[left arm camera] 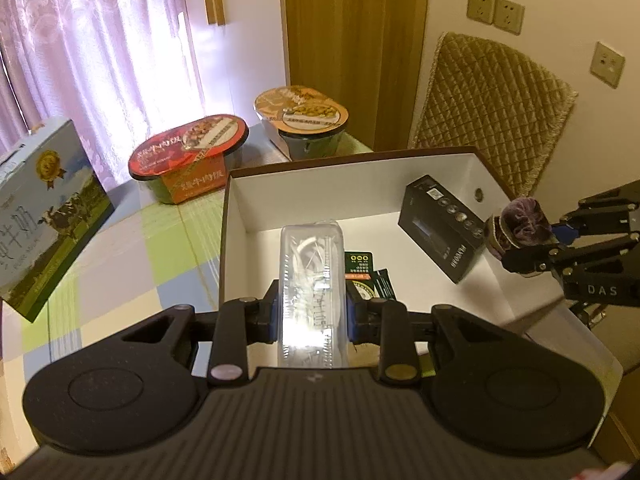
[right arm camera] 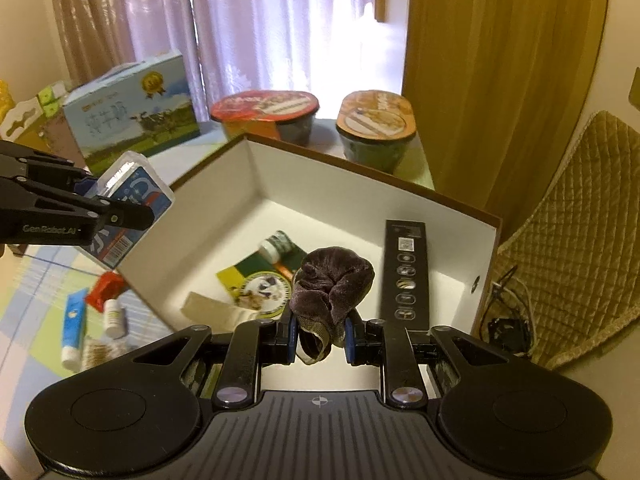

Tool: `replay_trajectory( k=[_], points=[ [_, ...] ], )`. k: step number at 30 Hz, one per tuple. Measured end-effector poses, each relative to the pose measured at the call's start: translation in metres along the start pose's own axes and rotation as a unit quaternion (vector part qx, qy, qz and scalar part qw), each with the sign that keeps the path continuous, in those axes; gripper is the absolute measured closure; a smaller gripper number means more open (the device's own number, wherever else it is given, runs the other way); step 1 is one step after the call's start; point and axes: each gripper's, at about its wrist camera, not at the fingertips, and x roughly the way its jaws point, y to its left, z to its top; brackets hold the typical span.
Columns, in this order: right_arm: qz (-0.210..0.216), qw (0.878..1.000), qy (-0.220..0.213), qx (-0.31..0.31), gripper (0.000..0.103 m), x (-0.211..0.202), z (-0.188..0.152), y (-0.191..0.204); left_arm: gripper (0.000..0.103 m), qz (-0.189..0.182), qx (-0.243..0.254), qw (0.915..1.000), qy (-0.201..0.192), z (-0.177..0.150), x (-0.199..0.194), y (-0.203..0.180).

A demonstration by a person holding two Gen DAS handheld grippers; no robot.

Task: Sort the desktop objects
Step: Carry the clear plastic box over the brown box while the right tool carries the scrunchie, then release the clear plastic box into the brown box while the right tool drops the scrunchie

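L gripper (left arm camera: 312,312): blk, blue pads, "GenRobot.AI" | R gripper (right arm camera: 320,338): blk, blue pads, "DAS", screws

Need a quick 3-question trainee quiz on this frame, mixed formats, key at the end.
1. True or false: the left tool is shut on a clear case.
2. What does the right tool hold? A) tube B) velvet scrunchie C) bottle
3. Fill in: the long black box lies inside the white ____.

Key: 1 true; 2 B; 3 bin
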Motion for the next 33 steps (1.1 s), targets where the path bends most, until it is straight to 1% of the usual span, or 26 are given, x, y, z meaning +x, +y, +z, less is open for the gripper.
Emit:
replay_trajectory(
  k=[3, 9, 18, 26, 33],
  points=[
    [-0.005, 1.0, 0.009, -0.001, 0.084, 0.011, 0.001, -0.005, 0.078, 0.001, -0.006, 0.9998, 0.017, 0.006, 0.023, 0.001],
    [0.001, 1.0, 0.031, 0.004, 0.084, 0.03, 0.003, -0.013, 0.078, 0.015, -0.011, 0.9985, 0.052, 0.013, 0.065, 0.002],
    [0.009, 0.998, 0.063, 0.007, 0.084, 0.055, -0.001, -0.016, 0.078, 0.03, -0.007, 0.9938, 0.107, 0.005, 0.113, 0.007],
    [0.008, 0.996, 0.085, 0.012, 0.084, 0.068, -0.008, -0.018, 0.078, 0.032, -0.008, 0.9896, 0.14, -0.008, 0.137, 0.01],
    [0.008, 0.995, 0.095, 0.017, 0.084, 0.072, -0.011, -0.018, 0.078, 0.025, -0.005, 0.9877, 0.154, -0.015, 0.147, 0.008]
  ],
)
